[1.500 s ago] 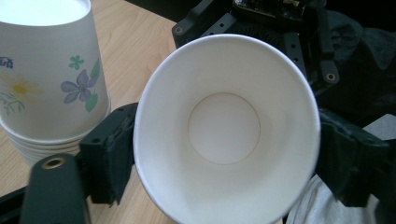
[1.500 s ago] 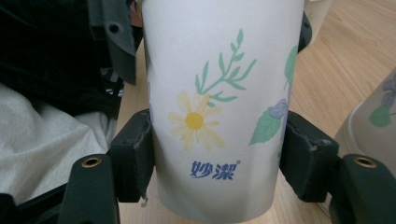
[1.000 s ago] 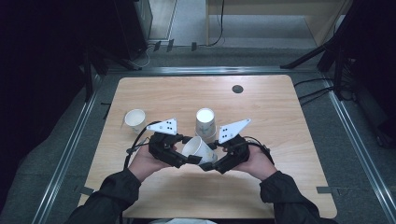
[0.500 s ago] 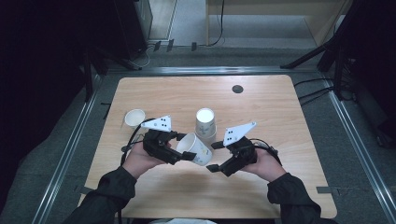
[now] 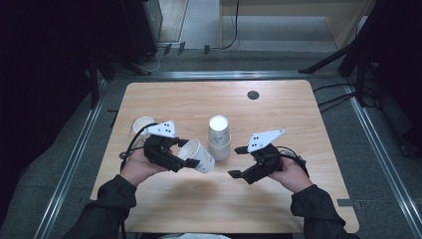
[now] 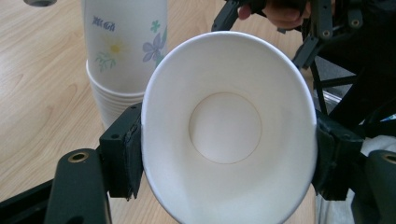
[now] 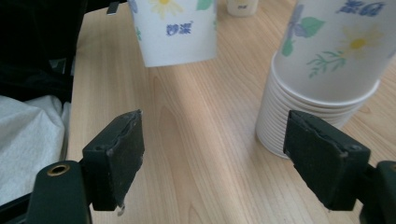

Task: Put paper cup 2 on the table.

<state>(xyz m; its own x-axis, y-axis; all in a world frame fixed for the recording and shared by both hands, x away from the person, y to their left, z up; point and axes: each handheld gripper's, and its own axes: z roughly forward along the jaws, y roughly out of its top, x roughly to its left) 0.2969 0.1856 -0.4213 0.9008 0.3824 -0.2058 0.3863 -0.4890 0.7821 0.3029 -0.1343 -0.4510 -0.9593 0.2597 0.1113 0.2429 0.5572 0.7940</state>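
Observation:
My left gripper (image 5: 190, 155) is shut on a white paper cup (image 5: 198, 156) lying on its side, mouth toward the hand. In the left gripper view its pads (image 6: 122, 156) squeeze the cup's rim (image 6: 229, 135) into an oval. An upside-down stack of flowered paper cups (image 5: 219, 137) stands mid-table, just right of the held cup. My right gripper (image 5: 235, 162) hovers right of the stack; its jaws have just been opening and nothing is between them. In the right gripper view (image 7: 215, 163) the stack (image 7: 322, 70) is at the right and the held cup (image 7: 175, 28) is ahead.
A single upright cup (image 5: 142, 124) stands on the wooden table (image 5: 278, 109) behind my left hand. A small black round spot (image 5: 253, 94) marks the far side. Metal rails and dark floor surround the table. Bare wood lies in front of both hands.
Both grippers met at the cup before. The right one has let go, opened and drawn off to the right; the left has carried the cup a little left.

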